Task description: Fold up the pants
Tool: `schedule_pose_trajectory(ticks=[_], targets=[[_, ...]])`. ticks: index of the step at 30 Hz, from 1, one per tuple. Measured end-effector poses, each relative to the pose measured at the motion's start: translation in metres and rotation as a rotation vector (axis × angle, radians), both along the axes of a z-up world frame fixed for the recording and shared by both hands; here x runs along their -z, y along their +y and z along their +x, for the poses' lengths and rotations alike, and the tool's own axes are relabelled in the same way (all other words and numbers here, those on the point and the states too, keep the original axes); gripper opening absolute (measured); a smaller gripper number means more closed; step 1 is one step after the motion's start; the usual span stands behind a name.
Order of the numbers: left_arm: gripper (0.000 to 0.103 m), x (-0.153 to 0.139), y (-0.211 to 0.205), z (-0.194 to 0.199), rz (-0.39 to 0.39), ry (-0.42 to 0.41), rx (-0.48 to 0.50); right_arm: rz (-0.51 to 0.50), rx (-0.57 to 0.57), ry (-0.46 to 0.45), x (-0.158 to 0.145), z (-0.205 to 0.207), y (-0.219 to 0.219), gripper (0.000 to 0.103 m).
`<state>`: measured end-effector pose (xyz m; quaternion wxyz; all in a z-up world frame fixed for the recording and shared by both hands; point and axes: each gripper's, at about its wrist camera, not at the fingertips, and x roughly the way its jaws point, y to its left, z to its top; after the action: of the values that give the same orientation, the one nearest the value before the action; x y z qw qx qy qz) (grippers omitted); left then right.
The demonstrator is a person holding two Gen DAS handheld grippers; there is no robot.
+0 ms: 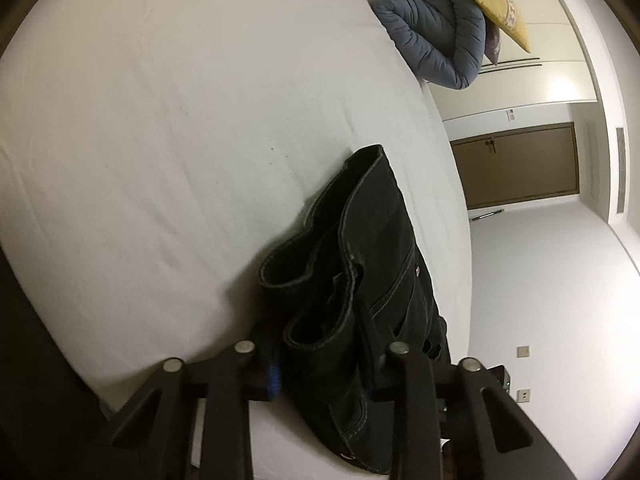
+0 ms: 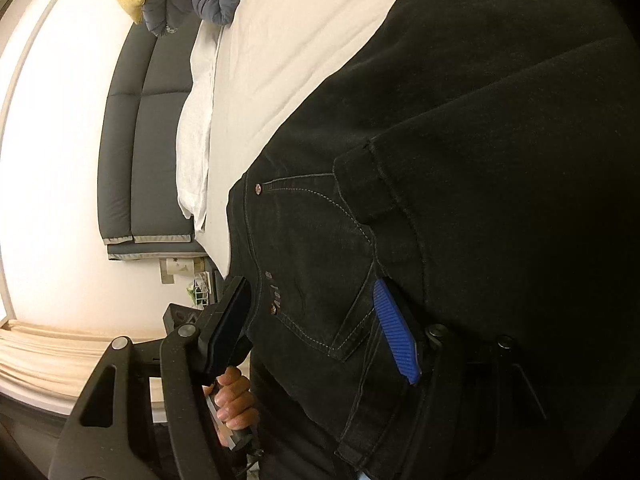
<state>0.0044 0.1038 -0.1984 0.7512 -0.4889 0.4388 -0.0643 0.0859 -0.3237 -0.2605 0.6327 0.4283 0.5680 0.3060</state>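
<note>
The black jeans [image 1: 360, 280] lie bunched on the white bed [image 1: 160, 120], hems and waistband stacked near the bed's edge. My left gripper [image 1: 324, 372] has its fingers on either side of the thick bundle, closed on it. In the right wrist view the jeans [image 2: 440, 160] fill most of the frame, with a pocket and rivets showing. My right gripper [image 2: 316, 332] is wide apart around the waist area; its blue-padded finger [image 2: 394, 338] lies against the cloth and the other finger [image 2: 232, 324] stands off the edge.
A blue-grey duvet [image 1: 436, 28] and a yellow pillow [image 1: 496, 4] sit at the far end of the bed. A dark padded headboard [image 2: 140, 140] and bunched white sheet [image 2: 196, 140] are on the left. A hand [image 2: 236, 404] holds the other gripper's handle. A brown door [image 1: 520, 168] stands beyond.
</note>
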Motion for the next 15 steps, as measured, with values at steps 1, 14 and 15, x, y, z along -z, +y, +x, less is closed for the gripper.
schedule_pose_trajectory(ticks=[1,14,15], targets=[[0.027,-0.001,0.0,0.0,0.006,-0.002,0.002,-0.002,0.0,-0.003,-0.001,-0.001,-0.001,0.062],[0.014,-0.088,-0.058,-0.005,0.354,-0.212,0.1,-0.023,0.021,0.012,-0.001,-0.006,-0.001,0.062],[0.014,-0.095,-0.065,-0.005,0.377,-0.233,0.113,-0.026,0.022,0.012,-0.001,-0.006,0.0,0.062]])
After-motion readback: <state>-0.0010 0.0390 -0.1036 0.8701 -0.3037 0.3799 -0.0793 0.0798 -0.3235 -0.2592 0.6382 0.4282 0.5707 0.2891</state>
